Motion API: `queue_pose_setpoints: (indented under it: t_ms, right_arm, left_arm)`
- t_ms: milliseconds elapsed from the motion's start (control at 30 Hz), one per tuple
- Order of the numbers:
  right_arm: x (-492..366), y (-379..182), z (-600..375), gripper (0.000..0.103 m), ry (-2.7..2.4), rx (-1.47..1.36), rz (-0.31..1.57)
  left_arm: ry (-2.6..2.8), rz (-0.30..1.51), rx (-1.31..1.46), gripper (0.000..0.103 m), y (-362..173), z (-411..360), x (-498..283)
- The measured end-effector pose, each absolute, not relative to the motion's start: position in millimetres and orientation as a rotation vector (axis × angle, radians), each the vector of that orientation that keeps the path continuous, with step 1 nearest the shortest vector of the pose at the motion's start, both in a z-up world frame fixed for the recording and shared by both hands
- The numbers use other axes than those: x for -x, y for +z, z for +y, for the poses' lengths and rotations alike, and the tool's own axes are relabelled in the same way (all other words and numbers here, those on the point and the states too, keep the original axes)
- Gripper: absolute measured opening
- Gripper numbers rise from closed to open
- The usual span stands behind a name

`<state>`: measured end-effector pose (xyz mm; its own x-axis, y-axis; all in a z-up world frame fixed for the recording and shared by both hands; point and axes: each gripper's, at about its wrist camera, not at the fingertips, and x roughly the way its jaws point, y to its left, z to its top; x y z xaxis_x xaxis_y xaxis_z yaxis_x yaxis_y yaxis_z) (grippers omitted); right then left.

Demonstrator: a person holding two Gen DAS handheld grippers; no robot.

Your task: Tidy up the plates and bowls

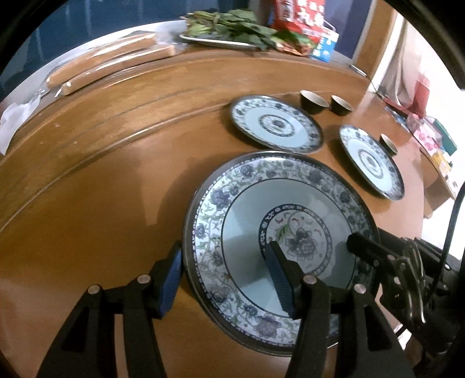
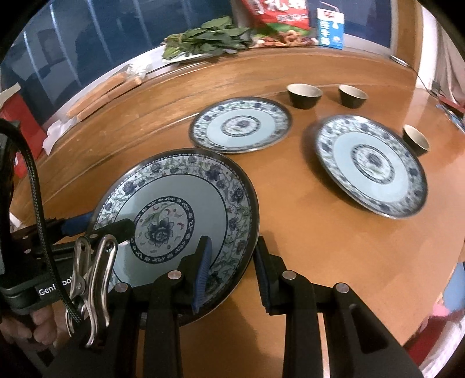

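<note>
Both grippers are holding one big plate [image 1: 293,232] by opposite edges, just above the table [image 1: 101,180] and, as far as the fisheye view allows, slightly tilted. The left gripper [image 1: 226,279] is clamping the plate's left rim, one blue pad under the edge and the other lying on the pale blue face. The right gripper [image 2: 232,270] is pinching the right rim, its jaws standing much narrower, one pad inside the plate and one outside. Beyond it, two more plates are lying flat on the table: the far plate [image 2: 241,125] and the right plate [image 2: 372,165], near each other but apart. Three small dark bowls are sitting behind them: bowl one [image 2: 303,95], bowl two [image 2: 352,95] and bowl three [image 2: 416,139], which is just beside the right plate's rim. Greens [image 2: 203,39] and a milk carton [image 2: 330,27] are resting at the far edge.
</note>
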<state>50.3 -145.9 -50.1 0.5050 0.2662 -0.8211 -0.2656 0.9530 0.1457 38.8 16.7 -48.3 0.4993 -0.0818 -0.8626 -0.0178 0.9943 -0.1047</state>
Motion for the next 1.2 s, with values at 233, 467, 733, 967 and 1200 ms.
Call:
queue_pose_setpoints:
  t_ms: [233,467,733,967,1200]
  right_arm:
    - [-43.3,-52.3,-169.6,0.031,0.268,-0.038,1.009]
    - [-39.2,-59.2,-187.6,0.031,0.224,-0.077,1.031]
    - [-40.6,-62.8,-195.5,0.031,0.193,-0.091,1.036]
    - [-42.8,-65.0,-199.4,0.031,0.171,-0.094,1.039]
    - [-44.3,-66.0,-200.4,0.031,0.168,-0.094,1.039]
  left_arm:
    - [-0.099,1.067,0.07,0.059,-51.7,-5.9,-34.8]
    - [-0.134,1.082,0.041,0.059,-57.3,-22.3,-34.6]
    - [-0.151,1.092,0.028,0.059,-62.9,-29.1,-39.4]
    - [-0.16,1.088,0.018,0.059,-64.9,-34.9,-44.1]
    - [-0.157,1.084,0.016,0.059,-64.8,-36.0,-45.8]
